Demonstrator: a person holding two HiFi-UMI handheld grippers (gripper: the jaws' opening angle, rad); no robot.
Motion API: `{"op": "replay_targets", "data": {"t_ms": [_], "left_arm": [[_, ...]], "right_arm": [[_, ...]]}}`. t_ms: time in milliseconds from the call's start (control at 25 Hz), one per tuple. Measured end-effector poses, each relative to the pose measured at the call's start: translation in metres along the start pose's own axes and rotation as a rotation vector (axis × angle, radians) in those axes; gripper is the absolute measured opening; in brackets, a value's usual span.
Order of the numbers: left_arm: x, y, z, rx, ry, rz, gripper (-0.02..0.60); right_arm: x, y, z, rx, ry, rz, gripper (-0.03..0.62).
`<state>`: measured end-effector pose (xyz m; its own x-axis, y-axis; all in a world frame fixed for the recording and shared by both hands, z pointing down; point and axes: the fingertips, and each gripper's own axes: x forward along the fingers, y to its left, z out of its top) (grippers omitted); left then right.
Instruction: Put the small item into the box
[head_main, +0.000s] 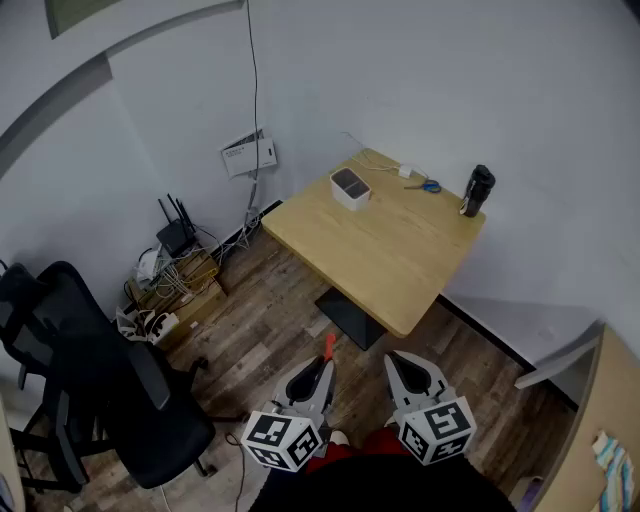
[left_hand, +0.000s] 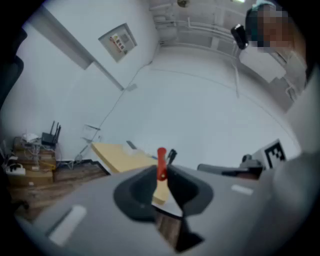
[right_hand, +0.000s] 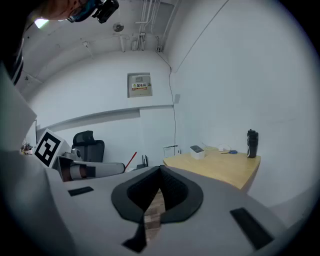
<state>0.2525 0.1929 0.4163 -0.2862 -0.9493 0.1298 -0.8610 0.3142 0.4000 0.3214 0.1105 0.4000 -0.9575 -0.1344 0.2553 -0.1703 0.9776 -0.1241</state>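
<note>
Closest in, my left gripper (head_main: 322, 372) is clamped on the small item (head_main: 329, 347), a slim red piece pinched between the jaws with its end poking out past the tips. Just beside it, my right gripper (head_main: 399, 364) has its jaws pressed together with nothing between them. Both hang low over the wood floor, well apart from the table (head_main: 390, 255). So, as I judge it, the pick is done and this is the carry. Farther off, the box (head_main: 350, 187) sits white and open-topped at the table's far left edge, near the far corner. Beyond it along the far edge lie blue scissors (head_main: 428, 186), and a black bottle (head_main: 478, 190) stands at the right corner by the wall. The next move, I reckon, calls for stepping up to the table, bringing the left gripper over the box opening, keeping the red piece pointing down, and only then easing the jaws apart.
</note>
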Motion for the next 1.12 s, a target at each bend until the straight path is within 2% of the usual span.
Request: {"op": "replay_targets", "data": {"t_ms": [240, 480, 1120], "left_arm": [[-0.005, 0.01, 0.001, 0.02, 0.0, 0.021, 0.064], [-0.011, 0.014, 0.009, 0.073, -0.002, 0.032, 0.064], [-0.025, 0.041, 0.024, 0.056, -0.049, 0.085, 0.064]], "right_arm": [[0.002, 0.011, 0.001, -0.004, -0.016, 0.006, 0.008], [0.003, 0.015, 0.001, 0.024, -0.042, 0.002, 0.008], [0.019, 0.003, -0.001, 0.054, -0.014, -0.046, 0.008]]}}
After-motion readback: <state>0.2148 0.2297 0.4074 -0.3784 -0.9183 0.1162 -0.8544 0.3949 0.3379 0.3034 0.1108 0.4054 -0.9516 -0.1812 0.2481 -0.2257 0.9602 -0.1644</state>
